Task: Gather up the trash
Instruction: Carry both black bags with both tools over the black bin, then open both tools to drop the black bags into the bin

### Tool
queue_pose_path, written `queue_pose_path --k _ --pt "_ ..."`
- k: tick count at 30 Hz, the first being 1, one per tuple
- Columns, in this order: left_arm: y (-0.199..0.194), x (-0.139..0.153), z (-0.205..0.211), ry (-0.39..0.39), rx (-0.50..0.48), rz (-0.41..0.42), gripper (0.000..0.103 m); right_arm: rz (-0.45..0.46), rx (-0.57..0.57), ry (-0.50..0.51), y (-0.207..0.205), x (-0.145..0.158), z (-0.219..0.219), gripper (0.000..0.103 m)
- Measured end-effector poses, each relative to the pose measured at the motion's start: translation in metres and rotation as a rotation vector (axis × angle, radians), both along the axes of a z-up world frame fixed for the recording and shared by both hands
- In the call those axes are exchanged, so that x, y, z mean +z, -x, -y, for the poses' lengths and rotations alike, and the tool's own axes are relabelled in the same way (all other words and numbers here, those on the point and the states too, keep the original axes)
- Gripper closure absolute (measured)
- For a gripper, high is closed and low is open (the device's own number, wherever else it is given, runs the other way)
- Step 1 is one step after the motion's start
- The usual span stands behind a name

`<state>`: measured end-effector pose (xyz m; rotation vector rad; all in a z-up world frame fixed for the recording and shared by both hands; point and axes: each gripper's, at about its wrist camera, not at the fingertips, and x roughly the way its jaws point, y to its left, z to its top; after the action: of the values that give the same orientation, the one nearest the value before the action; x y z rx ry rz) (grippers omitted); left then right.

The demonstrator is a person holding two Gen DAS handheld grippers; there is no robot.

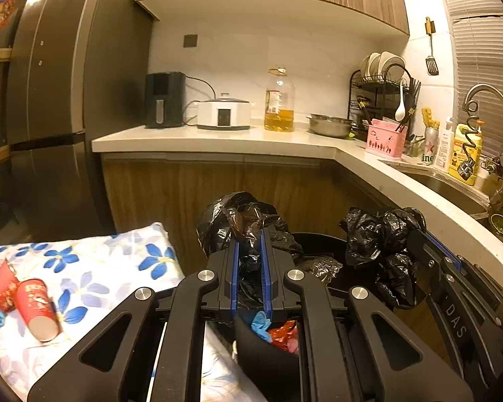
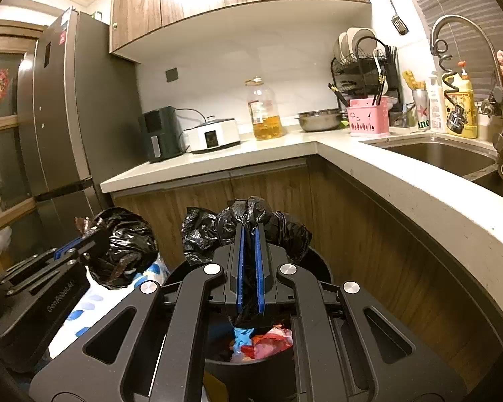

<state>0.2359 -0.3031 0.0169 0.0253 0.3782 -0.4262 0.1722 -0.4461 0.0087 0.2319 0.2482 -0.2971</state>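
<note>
Left tongs [image 1: 250, 234] nearly closed, pinching a gathered edge of the black trash bag [image 1: 375, 234]. Right tongs [image 2: 249, 231] likewise clamped on the opposite edge. Both tilt slightly downward, side by side, above the bin [image 2: 318, 268] holding colourful trash [image 2: 268, 338].

A dark air fryer [image 2: 160, 134] is standing at the left end of the counter [image 2: 285, 149], just beside the grey fridge [image 2: 67, 107], with a white cooker [image 2: 213, 135] sitting next to it. Toward the counter's inner corner an oil jug [image 2: 264, 110], a steel bowl [image 2: 320, 119] and a pink utensil holder [image 2: 369, 117] are lining up along the wall, a black dish rack [image 2: 364, 67] rising behind them. A curved tap [image 2: 466, 30] is arching over the sink [image 2: 439, 157] set into the counter's right-hand run.
</note>
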Motion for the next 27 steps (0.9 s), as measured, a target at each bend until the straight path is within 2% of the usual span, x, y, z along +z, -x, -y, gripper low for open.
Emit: queue_pose_path --k 9,27 --pt "-0.016 -0.011 0.02 0.0 -0.045 -0.031 0.091 0.003 -0.006 -0.005 -0.008 0.0 0.012 0.097" --pt "-0.028 -0.02 0.026 0.013 -0.083 -0.067 0.09 -0.011 0.021 -0.011 -0.025 0.001 0.017 0.096"
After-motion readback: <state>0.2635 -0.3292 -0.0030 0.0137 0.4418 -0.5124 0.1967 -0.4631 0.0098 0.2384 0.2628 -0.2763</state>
